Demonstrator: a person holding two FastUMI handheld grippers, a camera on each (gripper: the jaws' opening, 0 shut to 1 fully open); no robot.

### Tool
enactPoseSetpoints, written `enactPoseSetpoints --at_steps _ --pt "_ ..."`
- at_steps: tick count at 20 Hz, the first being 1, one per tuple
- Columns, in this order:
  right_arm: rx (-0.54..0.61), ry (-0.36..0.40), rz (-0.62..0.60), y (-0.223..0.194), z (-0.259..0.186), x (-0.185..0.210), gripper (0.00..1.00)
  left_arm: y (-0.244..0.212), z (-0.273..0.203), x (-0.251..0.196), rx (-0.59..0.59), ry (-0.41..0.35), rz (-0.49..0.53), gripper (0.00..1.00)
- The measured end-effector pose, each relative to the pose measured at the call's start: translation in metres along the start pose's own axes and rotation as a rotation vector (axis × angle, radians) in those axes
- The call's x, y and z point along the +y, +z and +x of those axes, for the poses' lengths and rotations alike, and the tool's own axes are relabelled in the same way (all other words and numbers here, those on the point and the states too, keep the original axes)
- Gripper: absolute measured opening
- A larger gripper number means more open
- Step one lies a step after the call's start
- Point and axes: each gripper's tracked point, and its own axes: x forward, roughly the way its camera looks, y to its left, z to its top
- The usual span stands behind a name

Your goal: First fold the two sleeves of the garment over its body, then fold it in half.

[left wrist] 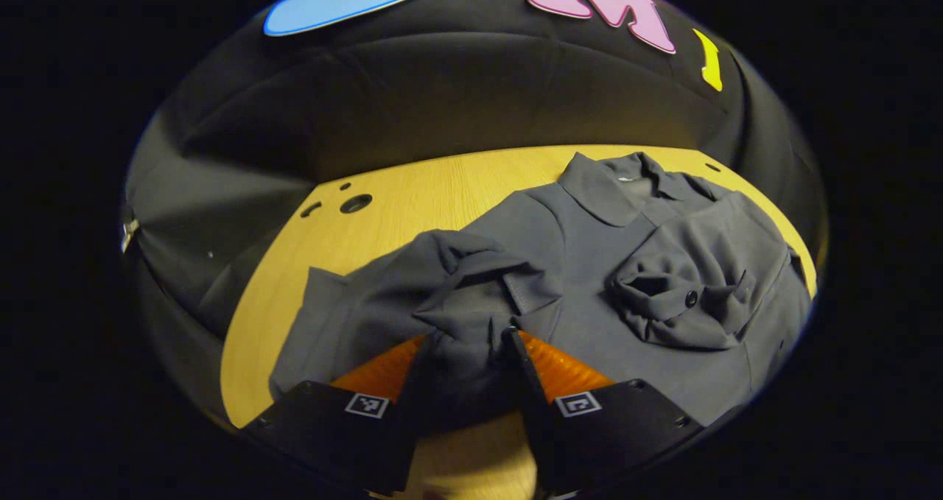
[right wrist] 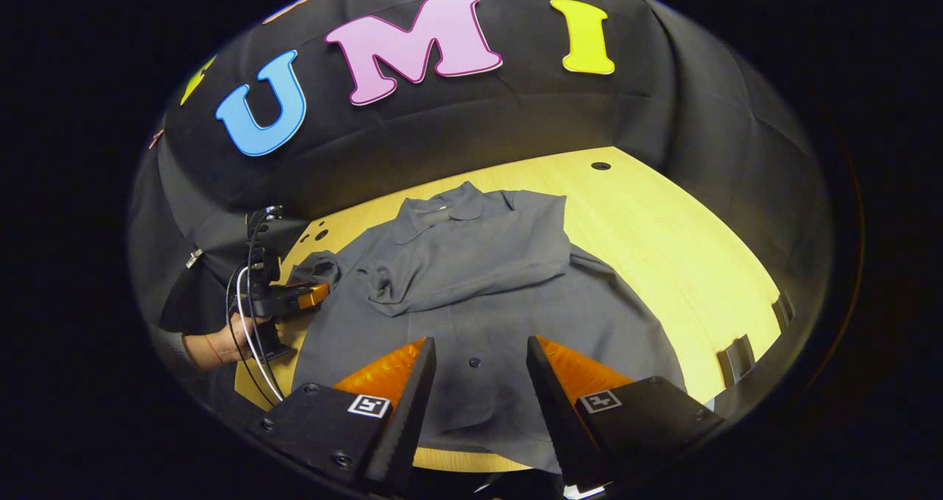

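The left gripper (left wrist: 471, 345) has its fingers pinched on a bunch of grey cloth, which I take to be the left sleeve (left wrist: 471, 294) of the shirt (right wrist: 471, 301); in the right gripper view it shows at the shirt's left edge, held in a person's hand (right wrist: 243, 342). The grip takes in a thick wad rather than a clean cuff edge, so the sleeve may land crumpled on the body, or slip out partway and fall short. Dragging could also pull the whole shirt askew across the smooth wooden table (right wrist: 663, 242).

The shirt lies flat, collar (right wrist: 442, 209) toward the wall, buttons down the front. Its fabric looks soft, matte and limp, creasing easily. The right sleeve (right wrist: 471, 264) already lies folded across the chest, cuff rumpled. The right gripper (right wrist: 479, 367) hovers over the lower hem with fingers spread apart, gripping nothing.
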Motion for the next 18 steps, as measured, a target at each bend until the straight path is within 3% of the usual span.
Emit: enactPoseSetpoints --at_steps 2,4,5,18 --pt "0.005 0.009 -0.014 -0.001 -0.001 0.001 0.77 0.000 -0.001 -0.003 -0.003 -0.009 -0.005 0.41" --pt "0.009 0.018 -0.022 -0.002 -0.003 0.002 0.77 0.004 -0.008 0.004 -0.013 0.033 0.012 0.14" --pt "0.009 0.021 -0.022 -0.002 -0.004 0.001 0.77 0.011 -0.009 0.002 -0.034 0.030 0.007 0.08" --pt "-0.027 0.059 -0.009 0.024 -0.015 -0.024 0.78 0.090 -0.110 0.004 -0.261 0.041 -0.005 0.05"
